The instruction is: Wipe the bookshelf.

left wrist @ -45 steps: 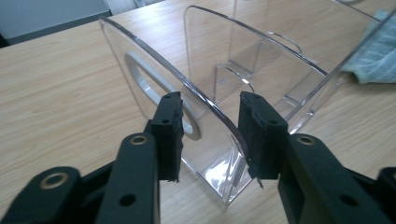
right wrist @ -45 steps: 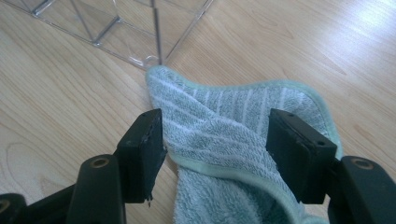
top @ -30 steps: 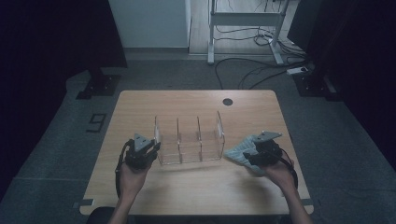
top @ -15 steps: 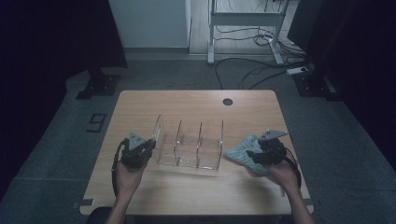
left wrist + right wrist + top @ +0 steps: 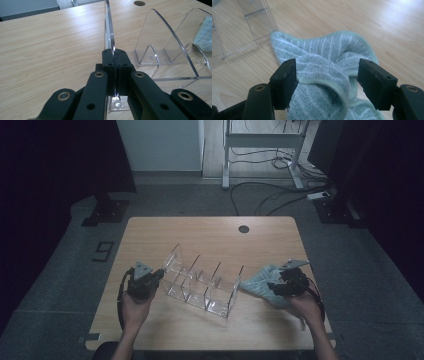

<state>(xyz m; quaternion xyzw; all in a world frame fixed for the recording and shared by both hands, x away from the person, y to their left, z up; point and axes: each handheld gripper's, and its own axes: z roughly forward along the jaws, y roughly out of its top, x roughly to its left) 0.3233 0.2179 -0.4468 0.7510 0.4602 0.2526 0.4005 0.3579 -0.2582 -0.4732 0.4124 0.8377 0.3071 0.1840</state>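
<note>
A clear acrylic organizer [image 5: 200, 282] with several upright dividers stands askew on the wooden table [image 5: 210, 232]. My left gripper [image 5: 159, 276] has just been closing and is shut on its left end wall [image 5: 108, 30], which runs thin between the pads of the left gripper [image 5: 114, 56]. A pale green striped cloth [image 5: 257, 281] lies bunched at the organizer's right end. My right gripper [image 5: 272, 287] has its jaws wide around a raised fold of the cloth [image 5: 319, 55]. Both pads of the right gripper [image 5: 328, 73] touch it, though the jaws have just been opening slightly.
A round cable hole [image 5: 243, 228] sits near the table's far edge. Bare wood lies behind and in front of the organizer. Beyond the table are a metal frame [image 5: 260, 140], floor cables [image 5: 280, 195] and dark stands.
The organizer has swung from square to skewed, its left end farther back. The left gripper has closed on its end wall. The right hand and cloth shifted slightly nearer.
</note>
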